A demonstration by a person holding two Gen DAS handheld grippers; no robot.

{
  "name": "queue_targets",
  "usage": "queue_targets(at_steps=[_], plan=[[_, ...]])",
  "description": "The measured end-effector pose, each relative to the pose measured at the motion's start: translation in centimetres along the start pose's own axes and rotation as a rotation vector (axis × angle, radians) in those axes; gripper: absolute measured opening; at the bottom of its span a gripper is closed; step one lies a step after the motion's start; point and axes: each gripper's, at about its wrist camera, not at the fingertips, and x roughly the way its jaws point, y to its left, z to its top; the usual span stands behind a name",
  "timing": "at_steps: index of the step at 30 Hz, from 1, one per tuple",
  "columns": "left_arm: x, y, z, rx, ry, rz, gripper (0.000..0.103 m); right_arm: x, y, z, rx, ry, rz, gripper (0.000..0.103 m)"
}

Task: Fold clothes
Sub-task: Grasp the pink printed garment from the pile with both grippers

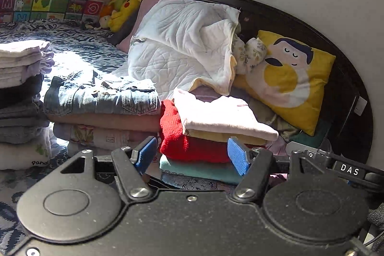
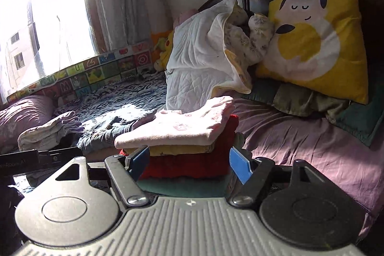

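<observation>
A stack of folded clothes sits on the bed: a pale pink garment (image 1: 223, 115) (image 2: 177, 128) on top, a yellow one (image 2: 180, 149) under it, then a red knit (image 1: 192, 148) (image 2: 192, 166) and a teal piece (image 1: 201, 170) at the bottom. My left gripper (image 1: 192, 155) is open just in front of this stack, its blue pads (image 1: 236, 156) apart and holding nothing. My right gripper (image 2: 189, 163) is open too, facing the same stack from the right, with nothing between its pads (image 2: 240, 166).
Left of the stack lie folded jeans (image 1: 100, 95) on more folded clothes and a tall pile (image 1: 21, 92) of folded items. A white quilt (image 1: 182, 44), a yellow cartoon pillow (image 1: 290, 78) (image 2: 316, 40) and a dark headboard (image 1: 312, 23) lie behind. Purple sheet (image 2: 300, 136) spreads right.
</observation>
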Motion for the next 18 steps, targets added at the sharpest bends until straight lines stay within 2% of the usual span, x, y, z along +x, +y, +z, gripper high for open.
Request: queue_targets(at_steps=[3,7,9,11,12,13,16,18], plan=[[2.8,0.7,0.9,-0.048,0.01,-0.023,0.065,1.6,-0.6,0.8,0.021,-0.002,0.026,0.056],[5.7,2.0,1.8,-0.138,0.04,-0.05,0.065,3.3,-0.8,1.5,0.03,-0.01,0.052,0.055],[7.1,2.2,2.2,-0.169,0.054,-0.066,0.064,4.0,-0.6,1.7,0.007,-0.005,0.058,0.046],[8.2,1.9,2.3,-0.169,0.071,-0.067,0.052,4.8,-0.5,1.9,-0.005,0.023,0.047,0.038],[8.7,1.7,2.4,-0.163,0.081,-0.067,0.032,5.1,-0.5,1.9,-0.012,0.033,0.043,0.032],[9.1,1.4,2.4,-0.154,0.087,-0.065,0.024,5.1,-0.5,2.0,-0.021,0.034,0.041,0.031],[8.2,0.6,2.6,-0.127,0.05,-0.052,0.015,4.3,-0.4,2.3,-0.046,0.017,0.057,0.015],[6.8,0.0,3.0,-0.091,0.016,-0.05,0.014,3.3,-0.1,2.7,-0.059,0.001,0.079,0.011]])
